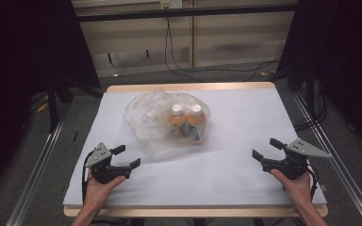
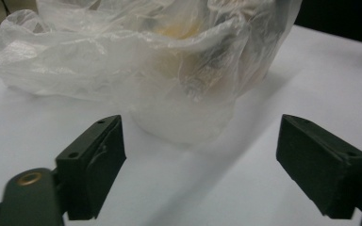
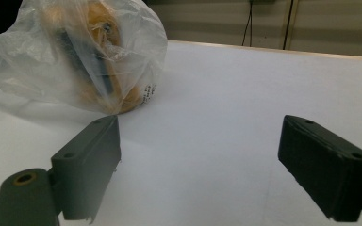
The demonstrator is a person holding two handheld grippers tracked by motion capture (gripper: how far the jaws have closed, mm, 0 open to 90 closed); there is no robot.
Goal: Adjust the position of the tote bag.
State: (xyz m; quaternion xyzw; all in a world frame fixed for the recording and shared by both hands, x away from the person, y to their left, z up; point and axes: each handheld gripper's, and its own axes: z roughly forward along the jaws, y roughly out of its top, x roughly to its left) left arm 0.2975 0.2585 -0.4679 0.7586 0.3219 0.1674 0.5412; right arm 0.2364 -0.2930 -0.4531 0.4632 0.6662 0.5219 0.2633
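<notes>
A clear bag (image 1: 167, 120) of bottles sits mid-table (image 1: 235, 179); left gripper (image 1: 126, 157) and right gripper (image 1: 267, 149) wait wide apart, both empty.

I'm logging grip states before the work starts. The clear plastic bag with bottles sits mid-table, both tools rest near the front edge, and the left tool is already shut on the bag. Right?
Not quite. The left tool is open and apart from the plastic bag; the left gripper view shows bare table between its jaws. The right tool is open too.

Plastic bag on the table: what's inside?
Through the clear plastic bag show two white-capped bottles with orange contents and something dark beside them. Crumpled film hides the rest, so an exact count can't be told.
</notes>
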